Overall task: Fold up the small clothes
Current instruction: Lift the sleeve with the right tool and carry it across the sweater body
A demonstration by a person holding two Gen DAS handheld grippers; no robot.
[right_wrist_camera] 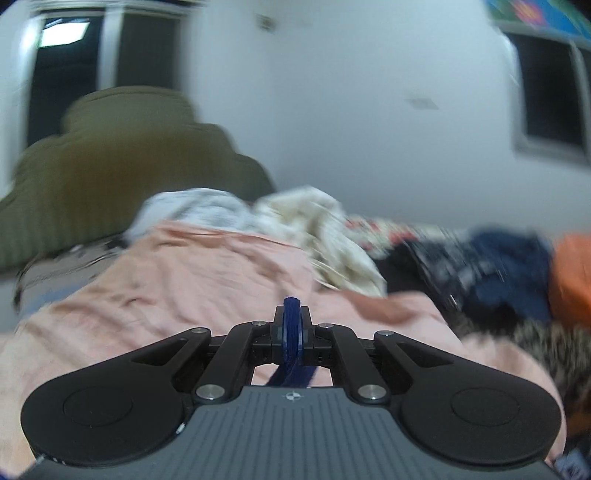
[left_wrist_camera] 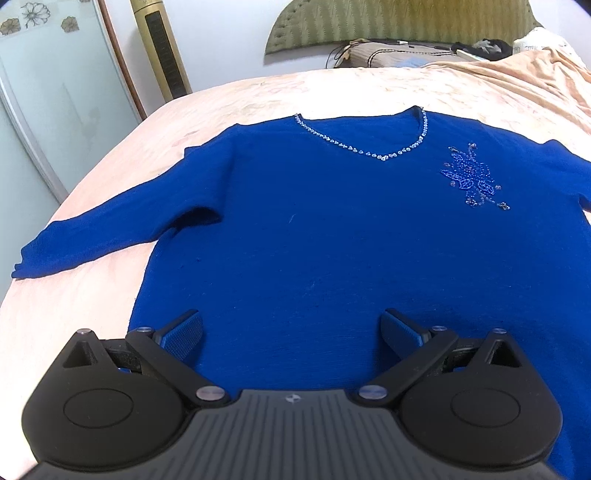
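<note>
The left wrist view looks down and forward from low over the near hem of a blue sweater (left_wrist_camera: 314,221), which fills the middle of the frame, with the bed (left_wrist_camera: 110,155) running to a green headboard (left_wrist_camera: 388,22) at the top. The right wrist view, blurred, faces level across the bed (right_wrist_camera: 184,266) toward the headboard (right_wrist_camera: 129,155) at centre left. Both share bed and headboard.

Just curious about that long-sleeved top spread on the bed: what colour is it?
Royal blue knit top, with beaded trim; clearest in the left wrist view.
</note>
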